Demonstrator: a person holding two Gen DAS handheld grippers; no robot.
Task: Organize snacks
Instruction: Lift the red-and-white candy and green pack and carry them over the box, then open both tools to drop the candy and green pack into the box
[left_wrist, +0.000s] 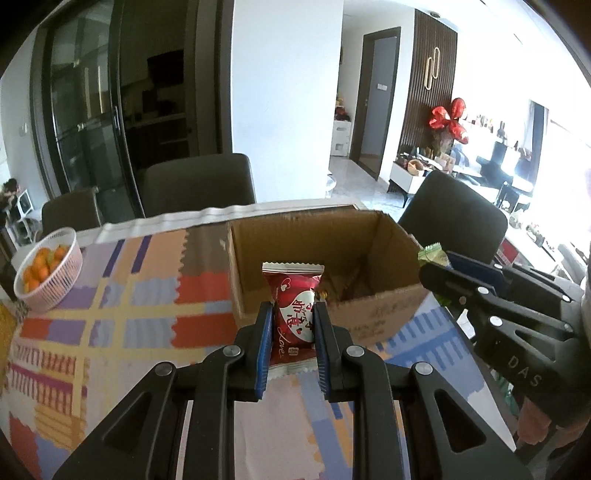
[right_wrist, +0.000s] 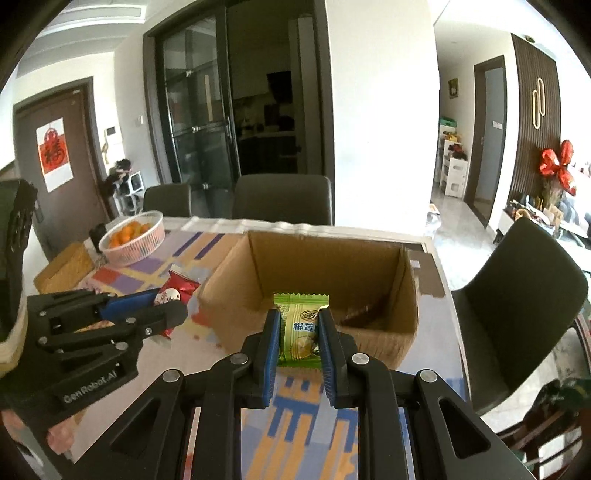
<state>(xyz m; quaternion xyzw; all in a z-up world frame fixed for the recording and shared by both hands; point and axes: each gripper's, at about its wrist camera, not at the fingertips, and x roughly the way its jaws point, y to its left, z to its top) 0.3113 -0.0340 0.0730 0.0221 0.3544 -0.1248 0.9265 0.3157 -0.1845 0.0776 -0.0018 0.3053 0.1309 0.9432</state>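
Note:
My left gripper (left_wrist: 293, 314) is shut on a red snack packet (left_wrist: 293, 314) with a white heart, held above the table just in front of an open cardboard box (left_wrist: 384, 314). My right gripper (right_wrist: 298, 325) is shut on a green snack packet (right_wrist: 299, 332), held just in front of the same box (right_wrist: 229, 295). The box interior shows a dark wrapper (right_wrist: 364, 314) at the bottom. The right gripper (left_wrist: 436, 266) shows at the right of the left wrist view with the green packet (left_wrist: 430, 253). The left gripper (right_wrist: 173, 306) with the red packet (right_wrist: 179, 286) shows at the left of the right wrist view.
A white basket of oranges (left_wrist: 48, 291) stands at the table's far left, also in the right wrist view (right_wrist: 133, 247). A woven box (right_wrist: 64, 269) sits beside it. Dark chairs (left_wrist: 199, 184) (right_wrist: 517, 306) surround the table with its colourful patterned cloth (left_wrist: 147, 321).

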